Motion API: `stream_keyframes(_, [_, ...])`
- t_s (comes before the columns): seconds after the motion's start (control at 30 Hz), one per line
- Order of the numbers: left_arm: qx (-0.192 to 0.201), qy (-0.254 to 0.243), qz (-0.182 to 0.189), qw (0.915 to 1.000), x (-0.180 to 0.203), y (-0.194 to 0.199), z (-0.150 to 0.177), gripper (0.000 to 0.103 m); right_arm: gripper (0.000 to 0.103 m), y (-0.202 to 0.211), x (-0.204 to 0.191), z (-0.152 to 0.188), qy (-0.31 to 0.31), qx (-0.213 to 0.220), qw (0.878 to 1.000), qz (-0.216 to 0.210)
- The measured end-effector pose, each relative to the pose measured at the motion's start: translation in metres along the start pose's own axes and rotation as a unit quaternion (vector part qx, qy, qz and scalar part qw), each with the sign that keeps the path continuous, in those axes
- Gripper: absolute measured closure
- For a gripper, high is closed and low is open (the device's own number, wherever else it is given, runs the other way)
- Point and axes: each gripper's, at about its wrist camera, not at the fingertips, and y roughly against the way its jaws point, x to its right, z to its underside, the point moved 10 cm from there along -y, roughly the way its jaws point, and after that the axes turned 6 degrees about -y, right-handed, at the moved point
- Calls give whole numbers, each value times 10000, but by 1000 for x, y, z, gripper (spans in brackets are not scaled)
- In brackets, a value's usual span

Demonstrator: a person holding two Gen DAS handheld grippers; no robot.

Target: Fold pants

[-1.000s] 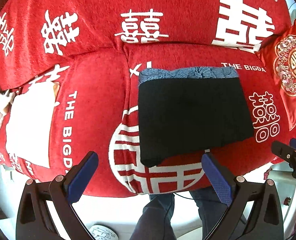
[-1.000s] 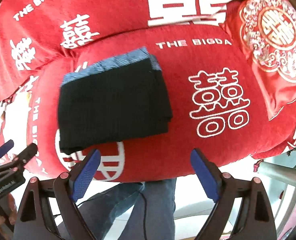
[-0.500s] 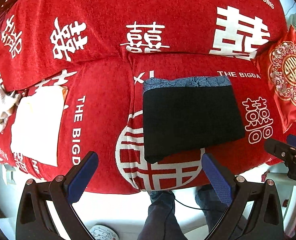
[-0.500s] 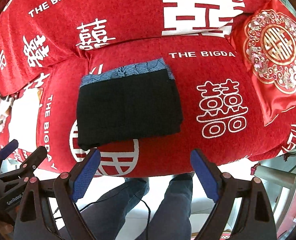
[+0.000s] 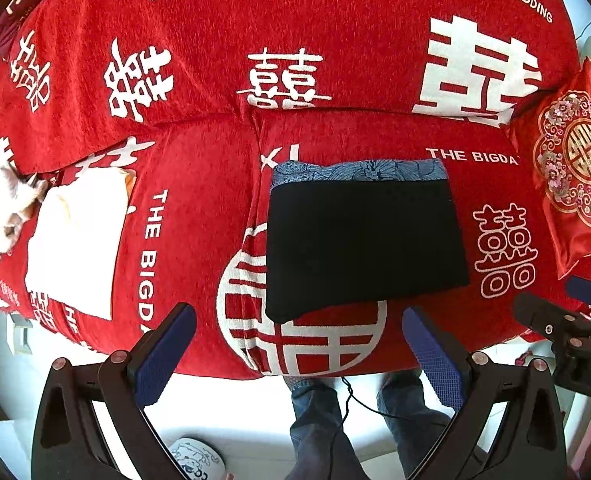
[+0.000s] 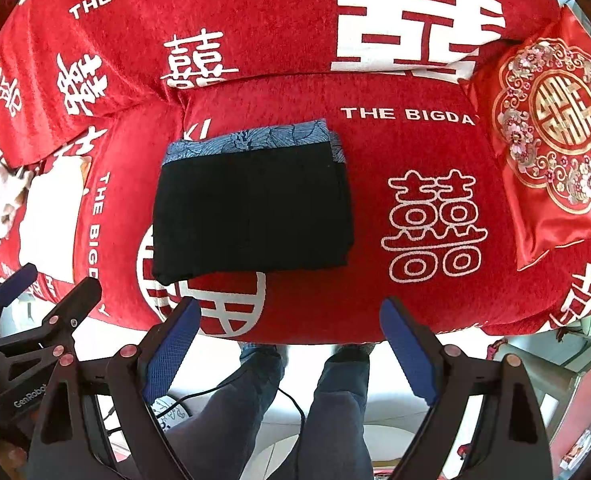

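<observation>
The pants [image 5: 365, 246] are lying as a neat black rectangle in the middle of the frame, on the red sofa [image 5: 199, 216], with a blue patterned band showing along their far edge. The folding looks finished. The left gripper [image 5: 295, 344] is hanging at the bottom of the frame, short of the sofa's front edge, jaws spread wide and holding nothing. The right gripper [image 6: 289, 340] is doing the same, wide open, empty, apart from the cloth, probably so the stack is not disturbed. A white cloth [image 5: 79, 240] is sitting at the left.
</observation>
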Motion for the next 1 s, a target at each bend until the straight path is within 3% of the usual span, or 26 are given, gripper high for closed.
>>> stream_keyframes(1.0, [-84,8,33,10000,3,1,0,0,10,1,-3,-8,176,33,9998,126])
